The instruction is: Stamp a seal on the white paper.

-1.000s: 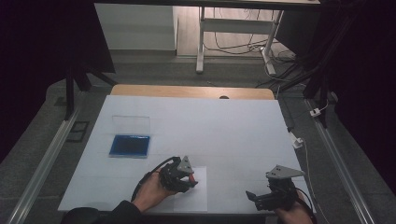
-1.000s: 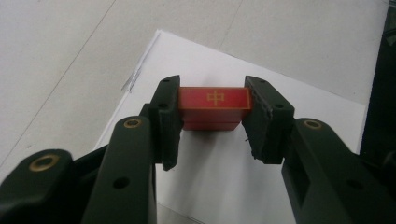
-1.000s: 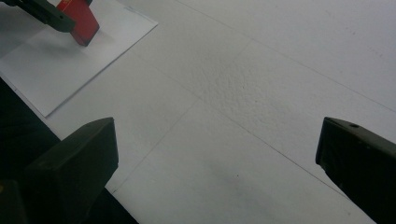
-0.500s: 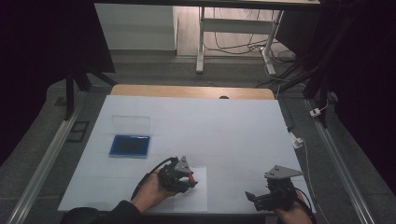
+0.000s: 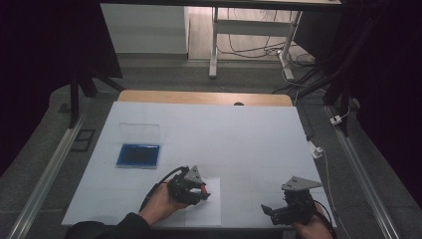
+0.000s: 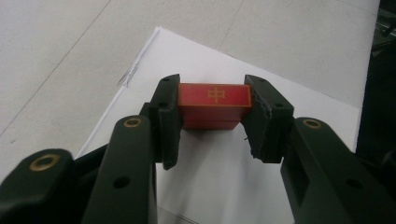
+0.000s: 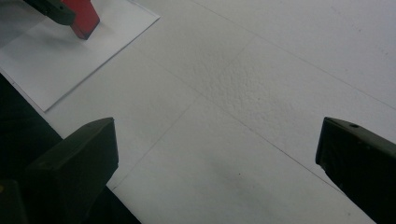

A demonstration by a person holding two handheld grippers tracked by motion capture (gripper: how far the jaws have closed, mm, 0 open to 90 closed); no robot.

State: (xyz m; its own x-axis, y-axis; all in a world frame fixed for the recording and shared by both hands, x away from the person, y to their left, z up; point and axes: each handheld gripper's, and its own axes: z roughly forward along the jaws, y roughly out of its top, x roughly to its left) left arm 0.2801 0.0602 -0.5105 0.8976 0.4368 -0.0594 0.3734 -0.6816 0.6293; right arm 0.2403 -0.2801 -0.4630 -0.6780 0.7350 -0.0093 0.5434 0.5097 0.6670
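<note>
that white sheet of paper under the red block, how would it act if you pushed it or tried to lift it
The sheet of paper looks thin and flat, so it would probably slide easily across the smooth table. Lifted by one edge, it would likely flop. One corner already looks creased, so it seems easy to crumple. The red block sits between the left tongs.

The middle and far stretch of the white table (image 5: 219,129) lie bare, giving wide passage. On the left side sits a blue tray (image 5: 139,155) with a clear lid (image 5: 139,133) just behind it. Near the front edge, a sheet of paper (image 5: 206,211) lies flat. Bare table lies between the paper and the right gripper (image 5: 271,213), whose jaws stand wide apart.
</note>
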